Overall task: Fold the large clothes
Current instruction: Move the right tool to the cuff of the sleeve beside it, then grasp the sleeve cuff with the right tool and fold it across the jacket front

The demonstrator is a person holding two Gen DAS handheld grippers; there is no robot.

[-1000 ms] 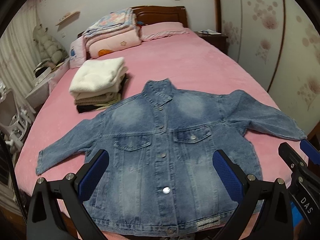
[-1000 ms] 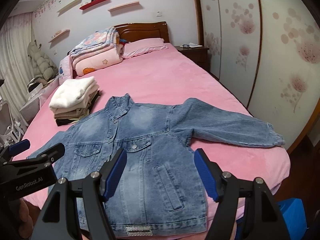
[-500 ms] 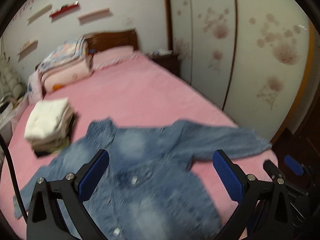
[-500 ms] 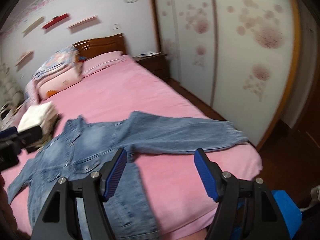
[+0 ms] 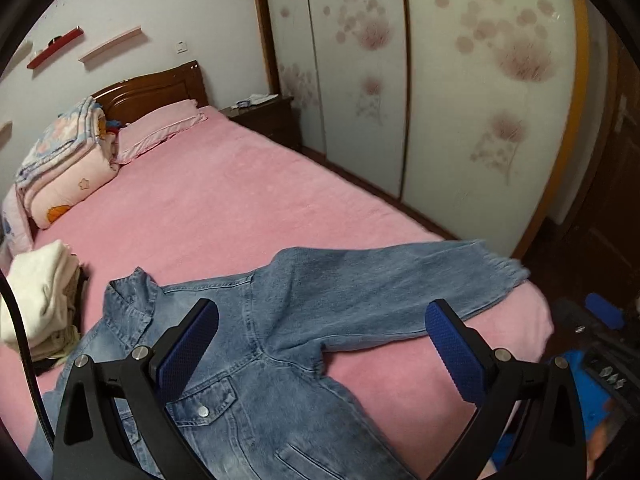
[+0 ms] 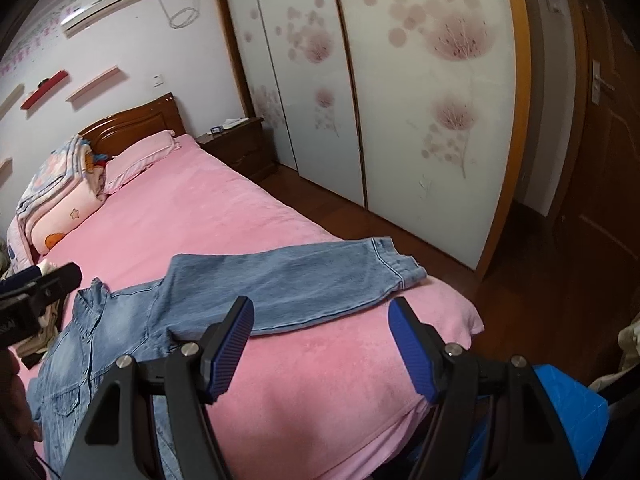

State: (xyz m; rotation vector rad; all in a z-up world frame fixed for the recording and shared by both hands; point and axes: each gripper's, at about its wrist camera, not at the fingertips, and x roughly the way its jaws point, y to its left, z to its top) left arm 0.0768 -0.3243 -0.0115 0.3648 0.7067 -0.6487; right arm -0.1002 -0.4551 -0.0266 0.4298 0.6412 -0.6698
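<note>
A blue denim jacket [image 5: 288, 344] lies flat, front up, on the pink bed [image 5: 224, 208]. Its right sleeve [image 5: 400, 284] stretches toward the bed's right corner, cuff at the edge. My left gripper [image 5: 320, 348] hovers open above the jacket's shoulder and armpit, holding nothing. In the right wrist view the same jacket [image 6: 120, 344] shows at lower left, its sleeve [image 6: 304, 276] running right to the cuff [image 6: 400, 264]. The right gripper [image 6: 320, 340] is open, above the bedspread just in front of the sleeve. The left gripper's tip [image 6: 40, 284] shows at the left edge.
A stack of folded clothes [image 5: 40, 300] sits left of the jacket. Folded quilts [image 5: 64, 168] and a pillow [image 5: 160, 128] lie by the wooden headboard. Wardrobe doors [image 6: 400, 100] line the right wall, with a nightstand [image 6: 236, 144] beside the bed. A blue object [image 6: 572, 412] sits at floor level.
Both views have swung right, from the jacket's front to its right sleeve and the bed's right corner. Both grippers stay open and empty.
</note>
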